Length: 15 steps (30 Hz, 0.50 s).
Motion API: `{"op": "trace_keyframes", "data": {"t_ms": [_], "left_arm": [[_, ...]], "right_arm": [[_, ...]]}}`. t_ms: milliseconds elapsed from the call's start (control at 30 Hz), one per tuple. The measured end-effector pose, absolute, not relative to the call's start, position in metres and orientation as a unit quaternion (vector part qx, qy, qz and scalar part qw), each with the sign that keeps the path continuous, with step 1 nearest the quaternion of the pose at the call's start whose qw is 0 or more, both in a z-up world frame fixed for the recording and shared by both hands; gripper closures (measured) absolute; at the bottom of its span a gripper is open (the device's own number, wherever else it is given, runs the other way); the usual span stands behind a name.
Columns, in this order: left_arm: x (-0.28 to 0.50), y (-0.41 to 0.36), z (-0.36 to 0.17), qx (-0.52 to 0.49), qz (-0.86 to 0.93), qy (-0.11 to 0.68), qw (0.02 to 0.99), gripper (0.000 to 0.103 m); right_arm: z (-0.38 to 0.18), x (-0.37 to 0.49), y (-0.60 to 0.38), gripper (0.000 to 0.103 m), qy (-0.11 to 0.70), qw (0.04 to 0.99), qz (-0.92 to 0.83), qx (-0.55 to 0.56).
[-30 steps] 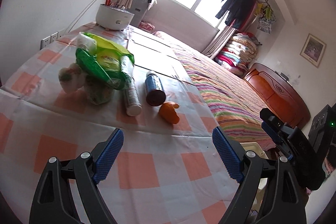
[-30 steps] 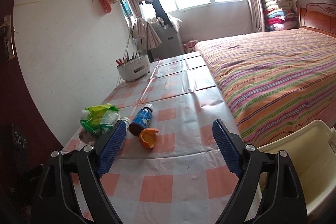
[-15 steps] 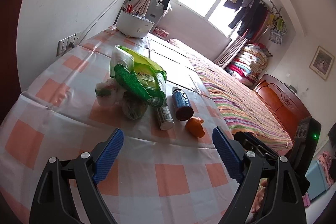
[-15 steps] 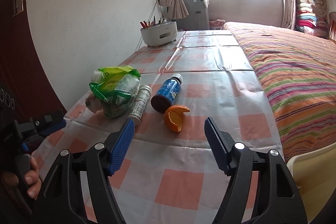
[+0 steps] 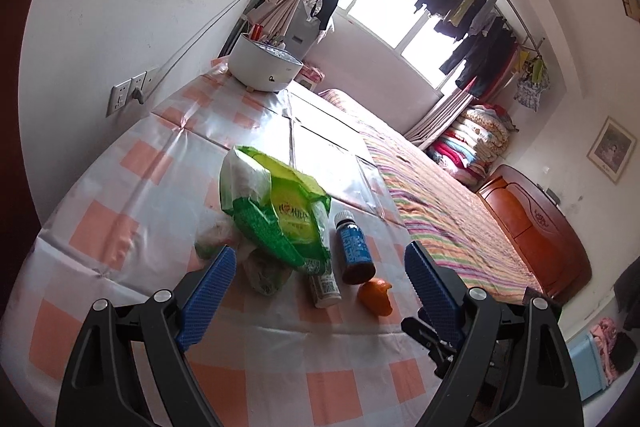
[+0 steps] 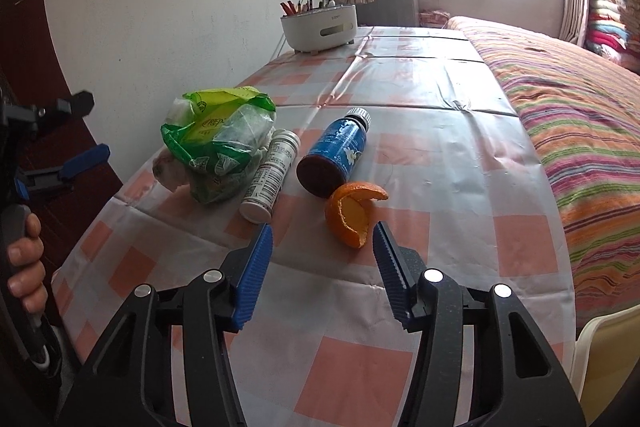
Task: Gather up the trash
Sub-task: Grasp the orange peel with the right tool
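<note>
Trash lies together on the checked table [image 6: 424,87]: a green plastic bag [image 6: 218,143], a white tube bottle [image 6: 270,175], a brown bottle with a blue label [image 6: 338,155] and an orange peel [image 6: 352,213]. My right gripper [image 6: 323,229] hovers just short of the peel, tilted down. Its jaws are closing with nothing between the pads. My left gripper [image 5: 320,253] stands wide open and holds nothing. It faces the bag [image 5: 280,211], the white bottle [image 5: 326,287], the blue bottle [image 5: 354,251] and the peel [image 5: 376,297] from the table's near corner. It also shows at the left in the right wrist view, as the left gripper [image 6: 86,131].
A white round holder with pens [image 6: 320,27] stands at the table's far end by the wall. A striped bed [image 6: 580,115] runs along the table's right side. A cream bin rim [image 6: 608,347] sits low right. A wall socket [image 5: 128,93] is to the left. A hand [image 6: 24,259] grips the left handle.
The right gripper has come down and in toward the orange peel, and its jaws have narrowed. The left gripper has swung round to the table's left corner, still wide open.
</note>
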<state>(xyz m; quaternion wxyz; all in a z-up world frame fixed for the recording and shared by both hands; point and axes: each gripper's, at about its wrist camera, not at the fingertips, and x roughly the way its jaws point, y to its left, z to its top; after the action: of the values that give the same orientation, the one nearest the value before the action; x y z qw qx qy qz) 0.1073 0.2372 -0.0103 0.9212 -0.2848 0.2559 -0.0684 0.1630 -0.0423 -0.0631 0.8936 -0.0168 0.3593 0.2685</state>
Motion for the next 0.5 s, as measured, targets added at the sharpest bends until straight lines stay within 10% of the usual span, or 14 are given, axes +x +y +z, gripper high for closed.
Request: {"op": "trace_keyframes", "data": {"t_ms": [500], "left_arm": [[0.158,0.235,-0.012,-0.242,-0.057,0.288,0.925,0.019]], "right_arm": [[-0.082,0.199,-0.021,0.054,0.392,0.882,0.257,-0.044]]}}
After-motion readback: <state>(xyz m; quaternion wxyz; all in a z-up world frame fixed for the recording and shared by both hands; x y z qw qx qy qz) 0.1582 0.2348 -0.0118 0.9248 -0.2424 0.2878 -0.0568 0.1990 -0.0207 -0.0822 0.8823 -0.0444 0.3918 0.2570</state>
